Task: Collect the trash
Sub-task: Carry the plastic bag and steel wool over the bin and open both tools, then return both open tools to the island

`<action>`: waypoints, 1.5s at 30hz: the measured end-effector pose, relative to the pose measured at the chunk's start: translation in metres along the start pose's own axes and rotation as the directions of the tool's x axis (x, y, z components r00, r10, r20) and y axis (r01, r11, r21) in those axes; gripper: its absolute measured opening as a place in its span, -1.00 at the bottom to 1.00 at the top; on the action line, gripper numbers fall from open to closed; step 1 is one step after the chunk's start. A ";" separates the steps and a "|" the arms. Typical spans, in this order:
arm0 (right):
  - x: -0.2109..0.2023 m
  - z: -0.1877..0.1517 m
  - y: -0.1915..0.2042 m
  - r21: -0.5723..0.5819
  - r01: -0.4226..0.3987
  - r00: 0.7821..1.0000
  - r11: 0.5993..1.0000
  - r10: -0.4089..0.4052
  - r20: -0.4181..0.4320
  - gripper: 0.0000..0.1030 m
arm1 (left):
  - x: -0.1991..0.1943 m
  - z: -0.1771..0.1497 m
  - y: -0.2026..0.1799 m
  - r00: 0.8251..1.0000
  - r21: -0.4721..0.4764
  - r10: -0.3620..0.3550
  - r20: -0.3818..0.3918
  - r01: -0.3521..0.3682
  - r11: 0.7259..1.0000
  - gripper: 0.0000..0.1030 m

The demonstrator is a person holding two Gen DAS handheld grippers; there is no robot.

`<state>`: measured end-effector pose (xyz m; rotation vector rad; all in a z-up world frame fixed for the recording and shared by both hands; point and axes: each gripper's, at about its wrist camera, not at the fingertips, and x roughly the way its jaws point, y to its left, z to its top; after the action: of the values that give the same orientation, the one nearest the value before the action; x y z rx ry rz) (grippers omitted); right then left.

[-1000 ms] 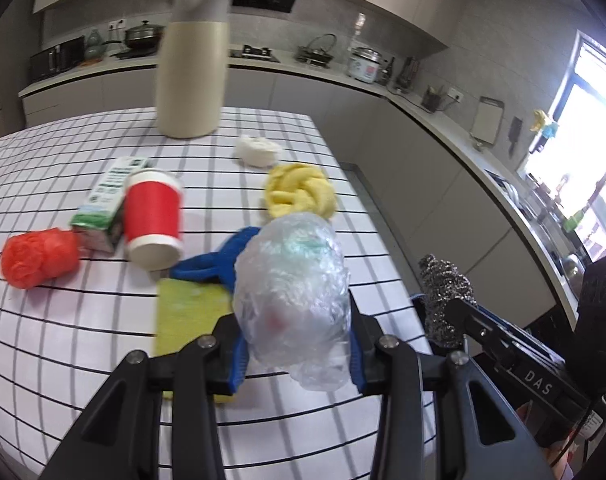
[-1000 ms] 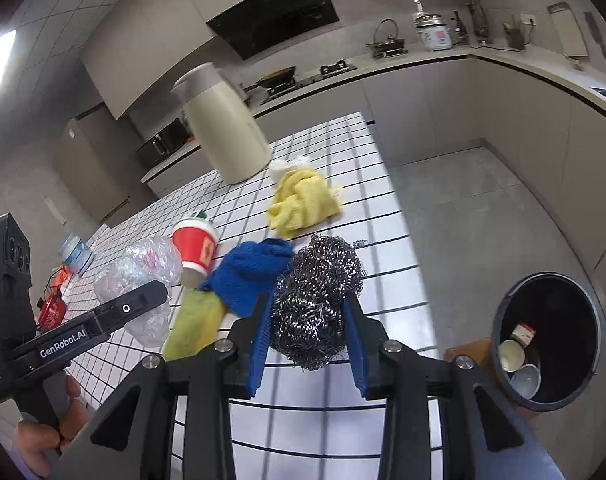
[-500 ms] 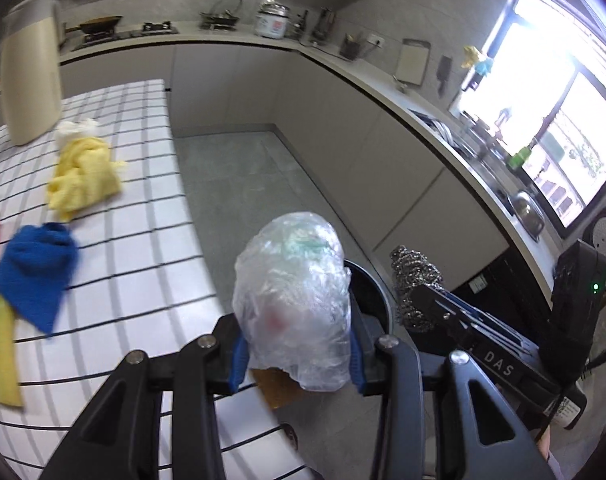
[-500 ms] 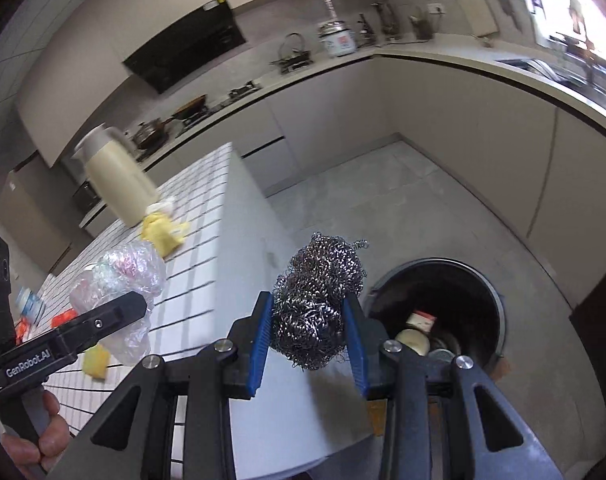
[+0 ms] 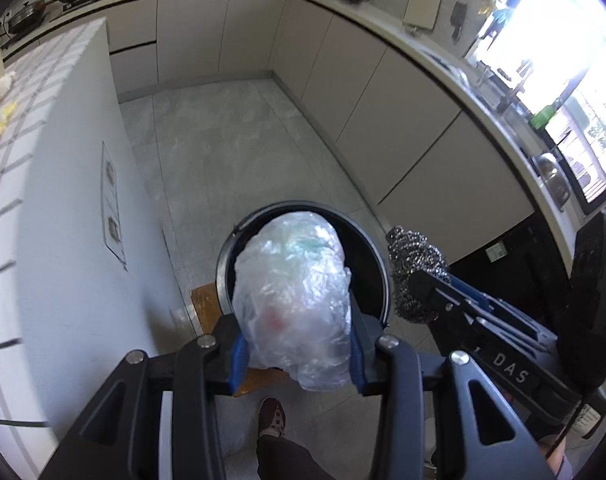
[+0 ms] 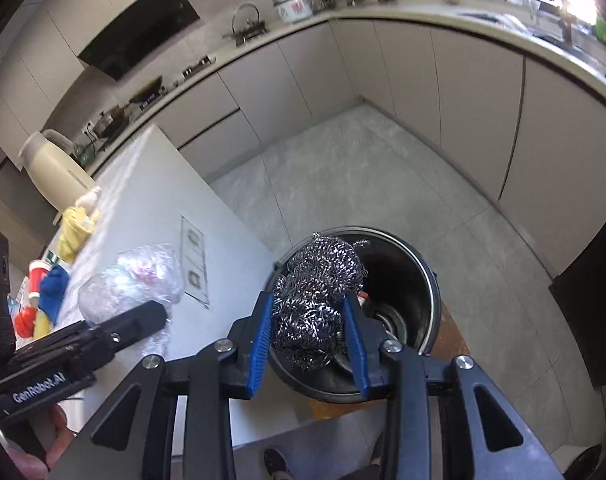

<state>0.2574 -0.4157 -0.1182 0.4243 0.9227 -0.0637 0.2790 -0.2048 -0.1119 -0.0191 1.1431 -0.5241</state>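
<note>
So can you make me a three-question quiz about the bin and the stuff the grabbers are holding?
1. Where is the trash bin?
A. On the floor beside the white counter
B. On the counter
C. In the sink

2. What colour are the pads squeezing the steel wool?
A. Red
B. Blue
C. Yellow

3. What is the left gripper doing?
A. Standing empty
B. Resting on the counter
C. Gripping a crumpled plastic bag

Answers:
1. A, it stands on the grey floor tiles next to the counter's side.
2. B, blue pads press both sides of the wool.
3. C, its jaws pinch the bag above the bin.
</note>
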 end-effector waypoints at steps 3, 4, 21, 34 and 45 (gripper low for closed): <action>0.019 0.004 -0.015 -0.016 -0.008 0.999 1.000 0.008 -0.032 -0.20 | 0.024 -0.001 -0.005 0.999 -0.018 0.032 -0.034 -0.032 0.999 -0.16; 0.023 0.003 -0.017 -0.024 -0.004 0.999 1.000 0.003 -0.037 -0.18 | 0.031 -0.002 -0.005 0.998 -0.029 0.042 -0.041 -0.043 0.999 -0.08; -0.005 0.023 -0.022 -0.033 0.008 0.999 0.999 -0.006 0.048 0.20 | -0.046 0.010 -0.003 0.994 -0.091 0.080 0.068 -0.074 0.993 0.37; -0.054 0.004 0.100 -0.114 -0.060 0.991 0.992 0.073 0.112 0.25 | -0.163 -0.009 0.077 0.977 -0.114 0.112 0.183 -0.092 0.989 0.37; -0.045 -0.028 0.252 -0.233 -0.141 0.981 0.962 0.167 0.099 0.30 | -0.223 -0.046 0.200 0.940 -0.244 0.250 0.232 -0.193 0.950 0.37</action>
<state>0.2675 -0.1799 -0.0152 0.2770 0.7676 0.1563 0.2480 0.0728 0.0050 -0.1429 0.9249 -0.1843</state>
